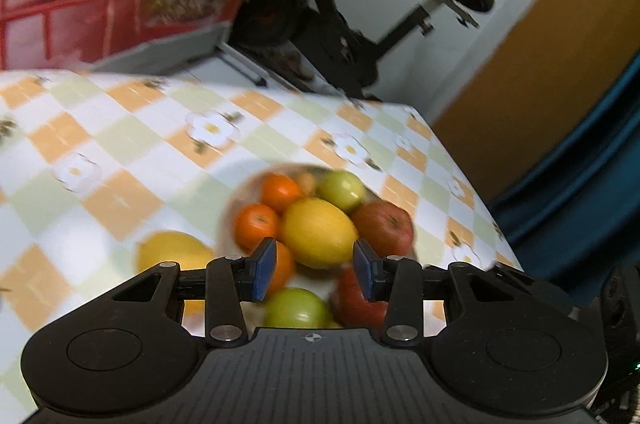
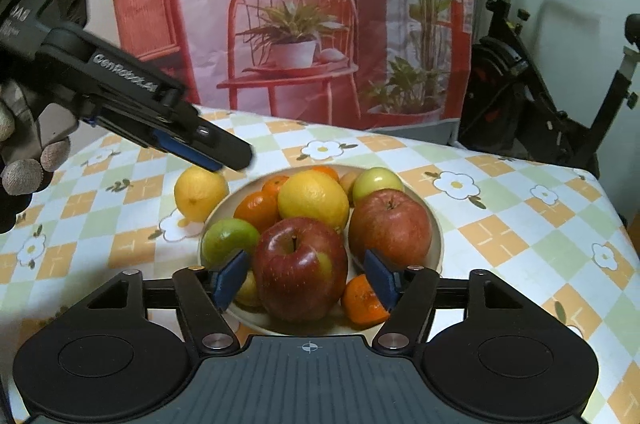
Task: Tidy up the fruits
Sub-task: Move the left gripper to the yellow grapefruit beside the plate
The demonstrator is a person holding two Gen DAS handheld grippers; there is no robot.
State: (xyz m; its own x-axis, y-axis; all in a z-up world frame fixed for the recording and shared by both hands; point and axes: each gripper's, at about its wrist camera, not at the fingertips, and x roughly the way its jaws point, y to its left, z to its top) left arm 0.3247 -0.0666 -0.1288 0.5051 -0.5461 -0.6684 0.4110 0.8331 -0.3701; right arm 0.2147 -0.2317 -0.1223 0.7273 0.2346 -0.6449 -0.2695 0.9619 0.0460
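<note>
My right gripper [image 2: 306,282] jaws hang parted around 1 glossy red apple [image 2: 300,270], untouched. My left gripper [image 1: 316,274] jaws gape empty. Round plate [image 2: 438,240]: 2 red apples, 2 green. 1 dimpled lemon [image 2: 200,193] on the bench at 10 o'clock.

Fruit plate [image 1: 228,207] motion-blurred

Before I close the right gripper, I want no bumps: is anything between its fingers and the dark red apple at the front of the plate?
Nothing visible. The dark red apple sits between the right gripper fingers, with small gaps on both sides. A green apple and an orange lie just outside them.
</note>
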